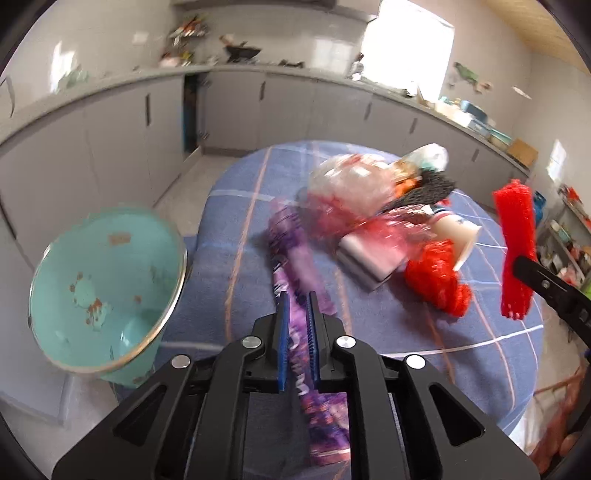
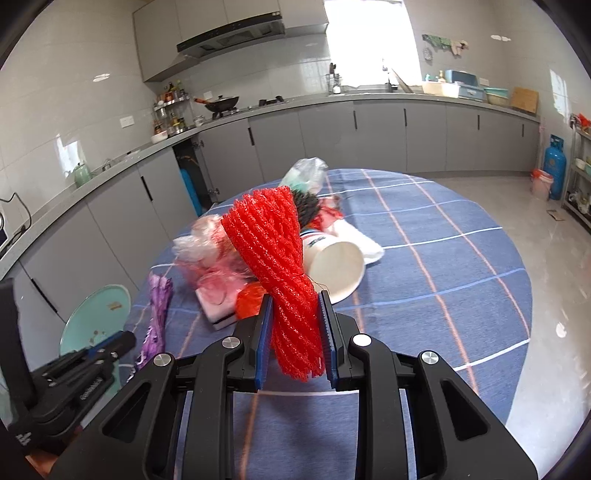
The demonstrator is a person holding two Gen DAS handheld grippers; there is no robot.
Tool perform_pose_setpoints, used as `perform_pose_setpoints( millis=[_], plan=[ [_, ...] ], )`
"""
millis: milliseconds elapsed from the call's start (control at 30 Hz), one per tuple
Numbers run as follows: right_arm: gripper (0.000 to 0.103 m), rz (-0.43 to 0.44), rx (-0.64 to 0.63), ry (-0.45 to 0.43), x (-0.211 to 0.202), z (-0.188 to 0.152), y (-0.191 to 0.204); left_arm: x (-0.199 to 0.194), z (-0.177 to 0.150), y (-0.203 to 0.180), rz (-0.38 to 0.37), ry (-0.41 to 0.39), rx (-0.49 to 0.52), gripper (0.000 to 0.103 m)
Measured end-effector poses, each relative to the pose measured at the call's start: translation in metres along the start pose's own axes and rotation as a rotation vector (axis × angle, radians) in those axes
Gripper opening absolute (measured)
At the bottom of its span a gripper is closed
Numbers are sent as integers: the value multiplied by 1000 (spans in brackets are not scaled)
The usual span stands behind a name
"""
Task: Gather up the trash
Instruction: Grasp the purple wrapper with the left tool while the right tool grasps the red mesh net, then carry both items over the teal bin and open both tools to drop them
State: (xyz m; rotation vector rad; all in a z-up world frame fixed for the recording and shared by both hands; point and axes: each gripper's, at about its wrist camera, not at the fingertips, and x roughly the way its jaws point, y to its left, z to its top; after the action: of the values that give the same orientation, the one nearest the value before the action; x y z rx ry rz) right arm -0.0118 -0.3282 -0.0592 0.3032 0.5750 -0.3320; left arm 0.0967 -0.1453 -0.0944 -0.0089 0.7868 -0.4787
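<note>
left hand-held gripper [image 1: 297,314] clamped on crinkled purple foil wrapper [image 1: 291,243] | right hand-held gripper [image 2: 295,325] clamped on red foam mesh sleeve [image 2: 277,258], lifted | turquoise round bin [image 1: 107,288] beside worktop [image 2: 443,258], both unbinned | heap remains: white paper cup [image 2: 336,266], clear plastic bags [image 1: 351,184]

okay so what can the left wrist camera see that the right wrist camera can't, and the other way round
Only the left wrist view shows the left gripper up close, shut on the purple wrapper, and the inside of the teal basin beside the table.

Only the right wrist view shows the right gripper up close, shut on the red foam net, plus the range hood, the wok and the blue gas cylinder.

Both show the blue checked tablecloth, the paper cup lying on its side, the crumpled plastic bags and the grey cabinets.
</note>
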Motion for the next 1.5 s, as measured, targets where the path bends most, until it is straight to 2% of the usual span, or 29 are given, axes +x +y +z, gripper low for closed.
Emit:
perform_pose_setpoints(
  millis=[33,100,200,267,300,333,367,467,500,533,567,667,700,933,1133,1267,1500],
  plan=[
    [25,0,-3,2,0,-1,1,2,-1,4,-9,12,-25,49],
    [25,-1,-8,7,1,-2,3,3,-1,9,28,11,-64,78],
    [26,2,-8,19,6,-3,3,5,2,7,30,2,-64,78],
    [26,4,-2,26,9,-3,1,11,4,1,51,8,-40,77],
    [26,4,2,27,10,-3,1,16,2,-3,60,23,-22,74],
    [26,3,6,29,11,-3,-1,22,1,-7,64,44,-6,64],
    [26,2,7,29,11,-2,-1,31,-3,-12,58,85,12,60],
    [26,-6,-2,22,13,1,1,35,-7,-22,129,79,85,55],
    [26,-7,-4,19,13,1,2,35,-7,-22,141,74,94,48],
    [26,-6,-4,18,14,2,2,35,-7,-20,152,68,94,37],
    [26,-3,-3,17,14,3,3,35,-5,-17,152,63,90,30],
    [26,7,-3,14,15,3,7,33,0,-6,108,69,55,22],
    [26,10,-6,13,16,3,10,31,2,-3,114,62,59,19],
    [26,67,-54,-8,18,15,42,7,15,24,125,-12,20,17],
    [26,167,-108,-5,27,26,89,-30,31,73,163,-100,-80,17],
    [26,256,-135,34,43,26,128,-47,30,117,284,-137,-122,18],
    [26,383,-180,137,83,16,206,-44,23,179,389,-89,-216,18]
  ],
)
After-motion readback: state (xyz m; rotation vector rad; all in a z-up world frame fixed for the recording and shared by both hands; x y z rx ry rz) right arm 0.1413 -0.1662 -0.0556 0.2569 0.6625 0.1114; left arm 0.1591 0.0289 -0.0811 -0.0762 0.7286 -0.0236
